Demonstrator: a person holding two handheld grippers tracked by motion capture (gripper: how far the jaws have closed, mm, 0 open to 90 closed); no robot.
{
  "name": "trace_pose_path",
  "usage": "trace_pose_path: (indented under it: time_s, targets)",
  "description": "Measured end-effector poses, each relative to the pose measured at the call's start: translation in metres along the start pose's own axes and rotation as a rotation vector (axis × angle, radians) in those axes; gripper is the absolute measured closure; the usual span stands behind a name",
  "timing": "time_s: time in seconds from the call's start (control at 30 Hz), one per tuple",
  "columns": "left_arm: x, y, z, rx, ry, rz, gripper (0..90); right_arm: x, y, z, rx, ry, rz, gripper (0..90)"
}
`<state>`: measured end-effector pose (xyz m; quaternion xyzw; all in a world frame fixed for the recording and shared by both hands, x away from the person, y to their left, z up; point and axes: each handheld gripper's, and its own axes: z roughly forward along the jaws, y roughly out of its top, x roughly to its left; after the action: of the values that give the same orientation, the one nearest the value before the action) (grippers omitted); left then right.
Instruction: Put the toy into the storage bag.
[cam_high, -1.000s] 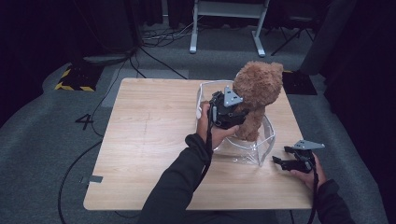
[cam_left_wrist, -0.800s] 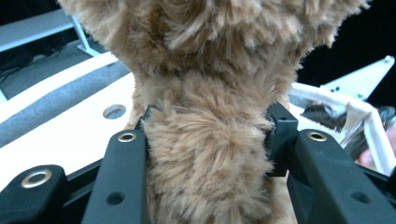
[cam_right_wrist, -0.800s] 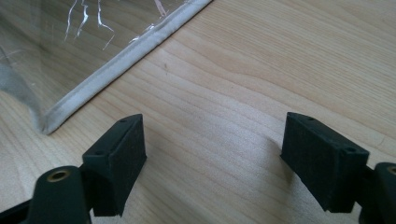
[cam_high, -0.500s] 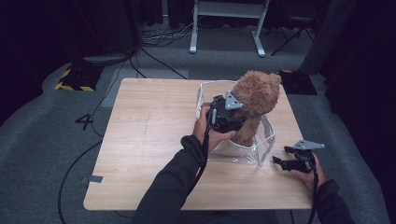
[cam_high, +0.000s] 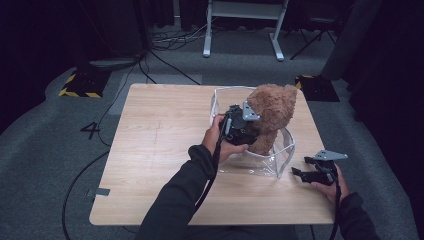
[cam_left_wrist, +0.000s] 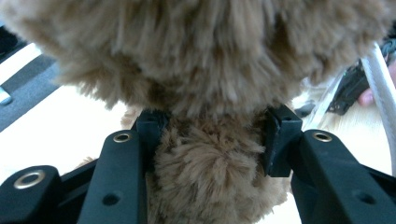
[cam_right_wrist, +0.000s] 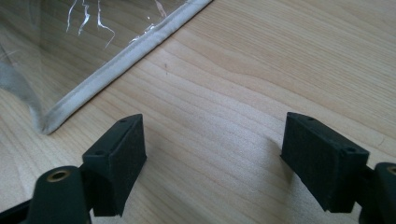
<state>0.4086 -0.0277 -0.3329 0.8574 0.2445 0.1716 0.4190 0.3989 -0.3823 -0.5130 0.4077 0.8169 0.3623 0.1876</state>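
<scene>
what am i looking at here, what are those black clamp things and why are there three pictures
A person sits at a wooden table and holds a hand-operated gripper in each hand, a tool with two black jaws that squeeze together. There is no robot arm.

The high view comes from a fixed camera above the table. The other two come from small cameras that ride on each gripper and look along its jaws.

On the table stands a clear plastic bin with a brown teddy bear in it. The left gripper has its pads at either side of the bear's neck; its jaws have just been opening a little, with the bear between them. The right gripper is open above bare wood beside the bin's edge, with nothing between its jaws.
</scene>
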Motion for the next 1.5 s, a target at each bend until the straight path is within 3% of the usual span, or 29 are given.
trace_pose_path:
  time_s: [0.23,0.33,0.53,0.6,0.73,0.93,1.3,1.5]
  targets:
    - [0.000,0.003,0.002,0.051,-0.013,-0.001,55.2,0.000,0.000,0.000,0.000,0.000,0.000,21.6]
    - [0.000,0.008,0.005,0.109,-0.008,0.010,55.1,0.000,0.000,0.000,0.000,0.000,0.001,21.6]
    - [0.007,0.010,0.011,0.139,-0.034,-0.005,54.7,0.000,0.000,0.000,0.000,0.000,0.001,21.6]
    - [0.007,0.010,0.011,0.150,-0.043,-0.030,53.4,0.000,0.000,0.000,0.000,0.000,0.001,21.6]
    - [0.010,0.009,0.009,0.133,-0.052,-0.028,45.7,0.000,0.000,0.000,0.000,0.000,0.001,21.6]
    - [0.010,0.004,0.004,0.083,-0.066,-0.096,35.9,0.000,0.000,0.000,0.000,0.000,0.001,21.6]
    - [0.012,-0.001,-0.007,0.011,-0.074,-0.129,34.2,0.000,0.000,0.000,0.001,0.000,0.001,21.6]
    - [0.011,0.001,-0.011,0.018,-0.057,-0.129,33.6,0.000,0.000,0.000,0.001,0.000,0.001,21.7]
